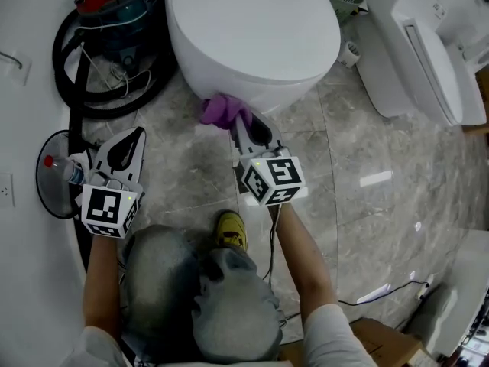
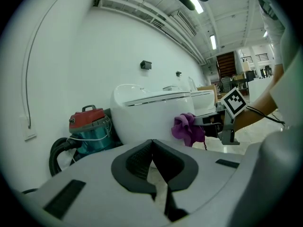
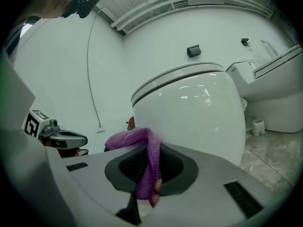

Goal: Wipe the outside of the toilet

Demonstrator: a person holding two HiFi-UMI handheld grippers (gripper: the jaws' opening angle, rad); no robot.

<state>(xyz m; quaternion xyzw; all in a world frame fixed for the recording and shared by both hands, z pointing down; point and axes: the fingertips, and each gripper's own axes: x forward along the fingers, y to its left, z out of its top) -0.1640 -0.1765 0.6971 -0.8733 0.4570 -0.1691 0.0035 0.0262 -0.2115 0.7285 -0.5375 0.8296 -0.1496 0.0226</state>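
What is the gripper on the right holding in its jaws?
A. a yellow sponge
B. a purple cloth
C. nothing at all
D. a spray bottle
B: the right gripper view shows a purple cloth pinched between the jaws of the right gripper, close to the white toilet.
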